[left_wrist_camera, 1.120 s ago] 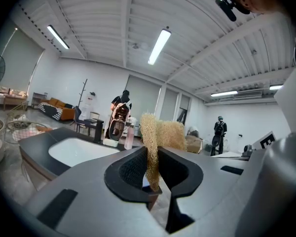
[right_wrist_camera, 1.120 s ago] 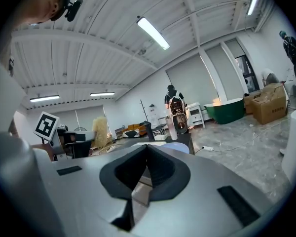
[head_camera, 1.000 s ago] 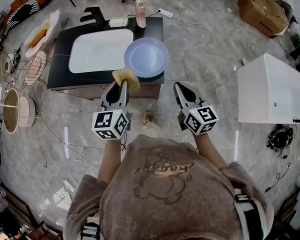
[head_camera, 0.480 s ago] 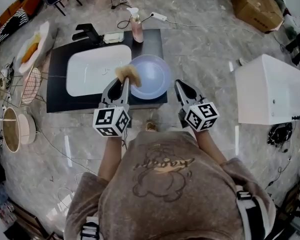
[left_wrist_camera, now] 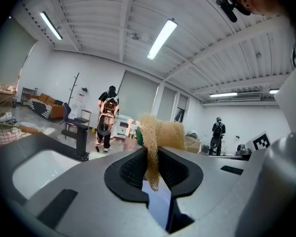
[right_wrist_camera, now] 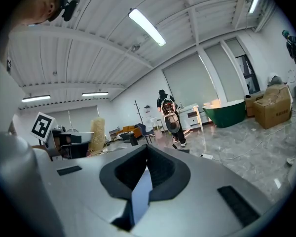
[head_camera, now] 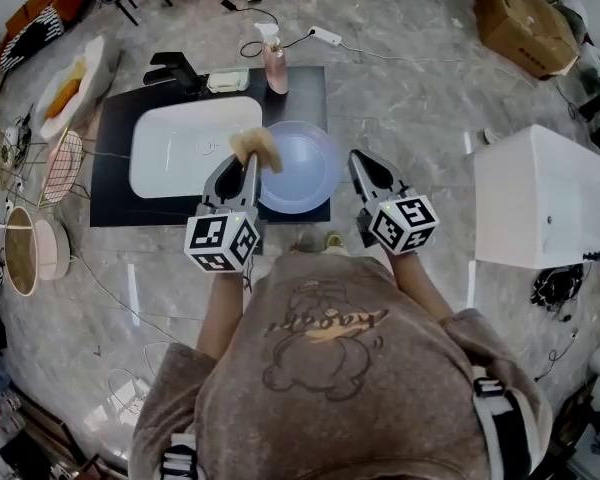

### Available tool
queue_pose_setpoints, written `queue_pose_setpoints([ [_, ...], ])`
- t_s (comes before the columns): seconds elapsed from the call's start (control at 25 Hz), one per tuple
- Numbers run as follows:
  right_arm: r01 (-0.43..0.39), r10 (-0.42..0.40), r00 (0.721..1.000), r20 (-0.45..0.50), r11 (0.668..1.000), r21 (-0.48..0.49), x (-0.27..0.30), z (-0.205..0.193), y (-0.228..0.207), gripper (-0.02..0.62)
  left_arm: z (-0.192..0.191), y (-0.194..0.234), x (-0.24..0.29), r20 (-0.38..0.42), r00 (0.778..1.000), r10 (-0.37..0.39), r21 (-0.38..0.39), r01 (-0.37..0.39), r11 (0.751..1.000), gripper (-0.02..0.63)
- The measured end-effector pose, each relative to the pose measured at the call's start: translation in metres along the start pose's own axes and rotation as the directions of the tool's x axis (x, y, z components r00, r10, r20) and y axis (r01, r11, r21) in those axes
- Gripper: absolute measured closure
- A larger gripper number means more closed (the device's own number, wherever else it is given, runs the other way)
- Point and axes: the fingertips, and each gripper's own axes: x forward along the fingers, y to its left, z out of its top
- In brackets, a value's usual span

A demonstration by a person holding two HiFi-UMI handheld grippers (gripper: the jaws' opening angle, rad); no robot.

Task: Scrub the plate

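The plate (head_camera: 305, 173) lies flat and face up on the near right part of the dark counter (head_camera: 115, 193), just right of the white sink basin (head_camera: 180, 153). It is round, so it has no long axis and points no particular way; its hollow faces up.

A second ago the plate sat well ahead of both grippers. Now they are up at it. The tan scrub sponge (head_camera: 255, 146), which was short of the near rim, overlaps the plate's left edge in the head view. Whether it touches the plate cannot be told.

The left gripper (head_camera: 248, 160) has its jaws clamped on the sponge. A thin strip is pinched between the pads and the bulk stands up beyond the tips.

The right gripper (head_camera: 358, 158), earlier over the floor, now has its tip just beside the plate's right rim. Its jaws are pressed together with nothing between them.

Behind the plate a pink soap bottle (head_camera: 276, 53) stands at the counter's far edge, right of the black faucet (head_camera: 175, 68).
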Motion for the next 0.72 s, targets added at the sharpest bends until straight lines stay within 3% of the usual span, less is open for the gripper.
queue_pose_setpoints([
  [0.44,0.002,-0.003,0.999,-0.047,1.0,-0.012,0.014,-0.005,-0.023,0.594,0.001,-0.006,0.012,0.011,1.0,0.025,-0.015,-0.025,1.0,0.541],
  [0.72,-0.026,0.027,0.988,-0.153,1.0,0.012,0.033,-0.038,-0.031,0.447,0.001,-0.006,0.014,0.009,0.999,0.041,-0.013,-0.041,0.999,0.541],
])
